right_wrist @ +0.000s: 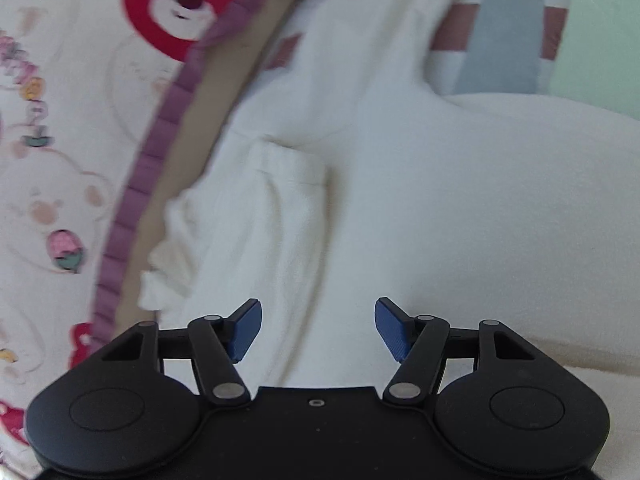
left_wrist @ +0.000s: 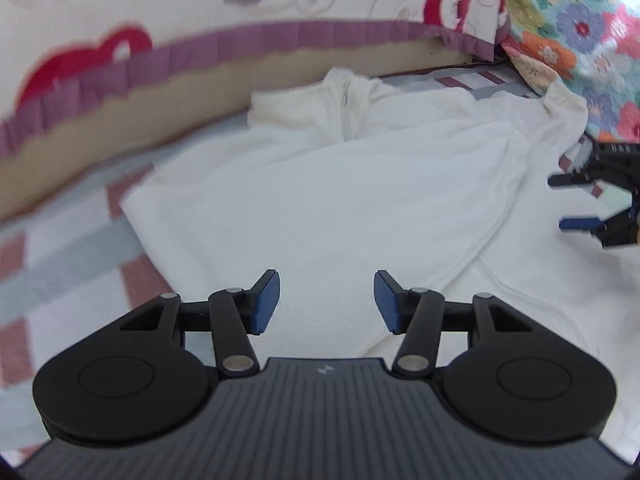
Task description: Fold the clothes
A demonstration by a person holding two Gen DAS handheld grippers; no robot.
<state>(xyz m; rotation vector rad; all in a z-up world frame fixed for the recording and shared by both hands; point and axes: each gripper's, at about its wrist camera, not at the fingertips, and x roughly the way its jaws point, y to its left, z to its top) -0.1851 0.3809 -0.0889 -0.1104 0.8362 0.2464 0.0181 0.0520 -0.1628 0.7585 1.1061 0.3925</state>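
At far left of my left wrist view, the checked sheet [left_wrist: 60,248] shows pink and grey squares, and a cartoon quilt [left_wrist: 132,8] with a purple frill runs above it. Moving right, the white top [left_wrist: 340,184] lies spread on the sheet, its zip collar pointing to the quilt, one side folded over the body. My left gripper [left_wrist: 327,301] hangs over the top's near edge, blue pads spread, nothing between them. Further right, a floral cloth [left_wrist: 568,28] fills the corner, and my right gripper [left_wrist: 568,202] shows at the edge, fingers apart and clear of the fabric.

On the right wrist view, the quilt [right_wrist: 60,128] sits left, then a ribbed cuff [right_wrist: 288,168] and sleeve lie on the top [right_wrist: 460,208]. My right gripper [right_wrist: 318,328] hovers above it, pads spread and empty. Sheet [right_wrist: 496,40] shows beyond.
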